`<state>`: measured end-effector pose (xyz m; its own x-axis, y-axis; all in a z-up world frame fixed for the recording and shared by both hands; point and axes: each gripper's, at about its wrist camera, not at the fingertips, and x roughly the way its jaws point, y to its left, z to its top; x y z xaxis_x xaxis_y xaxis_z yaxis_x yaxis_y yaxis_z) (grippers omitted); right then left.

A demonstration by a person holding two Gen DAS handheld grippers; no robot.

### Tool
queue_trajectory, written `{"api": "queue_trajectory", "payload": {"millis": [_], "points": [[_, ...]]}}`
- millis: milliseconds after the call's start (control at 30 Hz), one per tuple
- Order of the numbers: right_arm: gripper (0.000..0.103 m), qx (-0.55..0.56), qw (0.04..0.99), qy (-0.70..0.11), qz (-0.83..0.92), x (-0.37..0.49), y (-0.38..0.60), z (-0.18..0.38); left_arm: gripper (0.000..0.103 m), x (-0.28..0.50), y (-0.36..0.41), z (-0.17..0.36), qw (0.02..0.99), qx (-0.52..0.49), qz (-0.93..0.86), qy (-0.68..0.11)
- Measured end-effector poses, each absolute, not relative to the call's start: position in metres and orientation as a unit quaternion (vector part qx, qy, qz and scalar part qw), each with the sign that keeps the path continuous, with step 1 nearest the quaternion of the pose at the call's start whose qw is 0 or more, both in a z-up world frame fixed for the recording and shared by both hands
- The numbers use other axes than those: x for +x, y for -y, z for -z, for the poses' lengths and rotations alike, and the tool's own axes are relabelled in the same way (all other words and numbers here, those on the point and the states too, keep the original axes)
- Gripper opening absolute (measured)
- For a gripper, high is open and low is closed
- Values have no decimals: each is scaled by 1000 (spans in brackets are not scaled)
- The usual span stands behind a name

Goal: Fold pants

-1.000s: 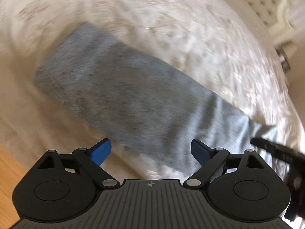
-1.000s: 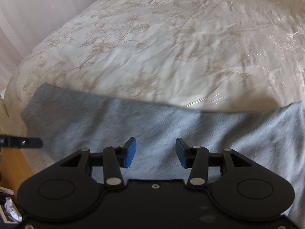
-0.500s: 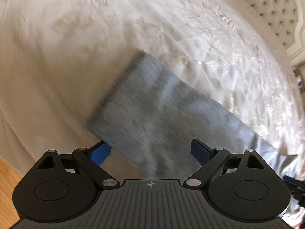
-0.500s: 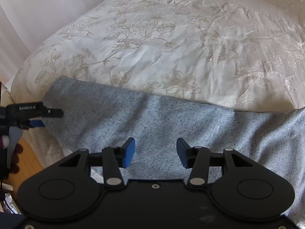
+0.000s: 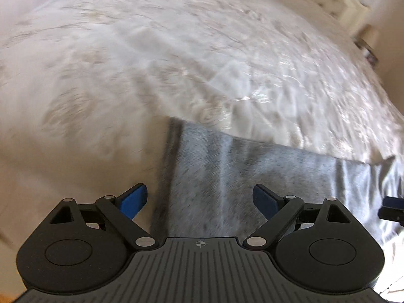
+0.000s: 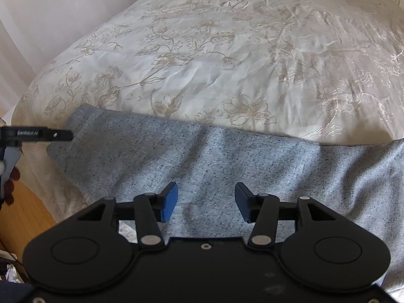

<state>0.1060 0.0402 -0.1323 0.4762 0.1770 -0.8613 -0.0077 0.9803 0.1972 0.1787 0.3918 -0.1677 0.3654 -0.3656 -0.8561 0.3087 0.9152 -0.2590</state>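
Over at the left end of the bed [image 6: 227, 50], the left tool [image 5: 199, 199] hovers with blue pads spread wide, gripping nothing, right above the hem end of the grey pants [image 6: 202, 166]. Those pants stretch flat along the bed's near edge on the floral cover. Moving right, the right tool [image 6: 205, 203] hangs over mid-fabric, pads parted, holding nothing either.

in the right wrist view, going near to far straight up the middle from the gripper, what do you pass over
right gripper with its jaws open → grey pants lying across the near edge of the bed → cream floral bedspread → pale wall beyond the far left corner of the bed
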Motion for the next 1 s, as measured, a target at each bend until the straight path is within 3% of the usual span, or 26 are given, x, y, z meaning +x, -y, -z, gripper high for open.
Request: {"api": "queue_trajectory", "payload": {"millis": [133, 267, 533, 667, 733, 767, 800, 867, 900, 933, 1000], "points": [[53, 82, 856, -508, -51, 105, -42, 131, 91, 194, -384, 185, 805, -7, 227, -548], [53, 82, 856, -509, -44, 103, -42, 130, 102, 205, -382, 200, 789, -19, 242, -565], [55, 88, 850, -517, -36, 103, -44, 135, 100, 206, -383, 198, 777, -72, 239, -578], [55, 91, 849, -520, -41, 106, -48, 137, 75, 197, -377, 186, 777, -74, 244, -575], [55, 93, 848, -519, -48, 108, -50, 138, 51, 192, -374, 181, 784, -70, 233, -571], [55, 94, 848, -519, -53, 109, -52, 139, 27, 191, -373, 178, 786, -68, 226, -571], [51, 95, 848, -518, -61, 110, -54, 139, 15, 190, -373, 177, 786, -71, 220, -573], [39, 95, 843, -524, -74, 114, -59, 143, 14, 188, -373, 172, 786, -94, 225, -568], [21, 97, 839, -530, -82, 118, -62, 146, 13, 187, -372, 169, 789, -95, 224, -564], [9, 95, 835, -535, -86, 122, -64, 149, 13, 186, -371, 166, 792, -89, 223, -561], [9, 81, 834, -539, -85, 131, -71, 156, 13, 184, -366, 161, 797, -75, 219, -558]]}}
